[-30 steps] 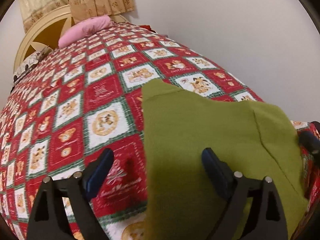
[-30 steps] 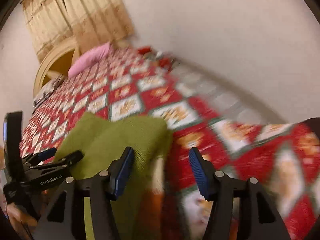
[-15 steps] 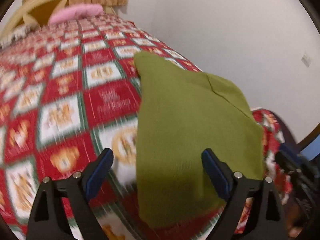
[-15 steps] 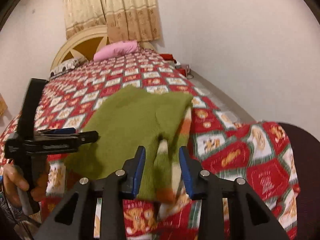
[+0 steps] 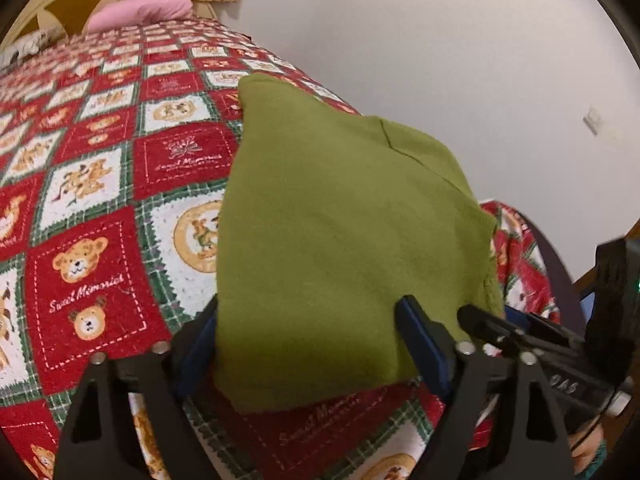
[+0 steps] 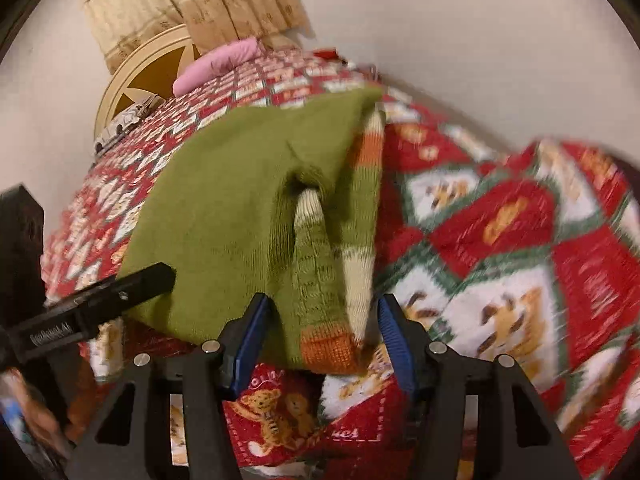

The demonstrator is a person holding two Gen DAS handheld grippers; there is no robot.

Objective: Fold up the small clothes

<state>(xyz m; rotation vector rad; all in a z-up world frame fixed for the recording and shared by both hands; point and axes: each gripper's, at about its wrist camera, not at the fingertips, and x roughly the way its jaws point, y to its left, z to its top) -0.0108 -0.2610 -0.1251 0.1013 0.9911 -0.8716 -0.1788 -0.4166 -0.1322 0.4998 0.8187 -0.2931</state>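
Note:
A small olive-green knitted garment (image 5: 332,240) lies folded on the red patchwork bedspread (image 5: 100,184). My left gripper (image 5: 308,340) is open, its blue-padded fingers (image 5: 420,336) straddling the garment's near edge. In the right wrist view the garment (image 6: 240,200) shows its cream, orange and green striped sleeves (image 6: 356,264) at the right side. My right gripper (image 6: 320,328) is open around the sleeve ends and orange cuff (image 6: 328,350). The other gripper's black finger shows in the left wrist view (image 5: 520,332) and in the right wrist view (image 6: 100,292).
A pink pillow (image 5: 144,10) and a cream headboard (image 6: 132,80) stand at the far end of the bed. A white wall (image 5: 440,60) runs along the right side. Beige curtains (image 6: 192,4) hang behind the headboard. The bed's edge drops off near the garment's right side.
My right gripper has opened wider and come closer to the sleeve ends. My left gripper has moved in so the garment's near edge lies between its fingers.

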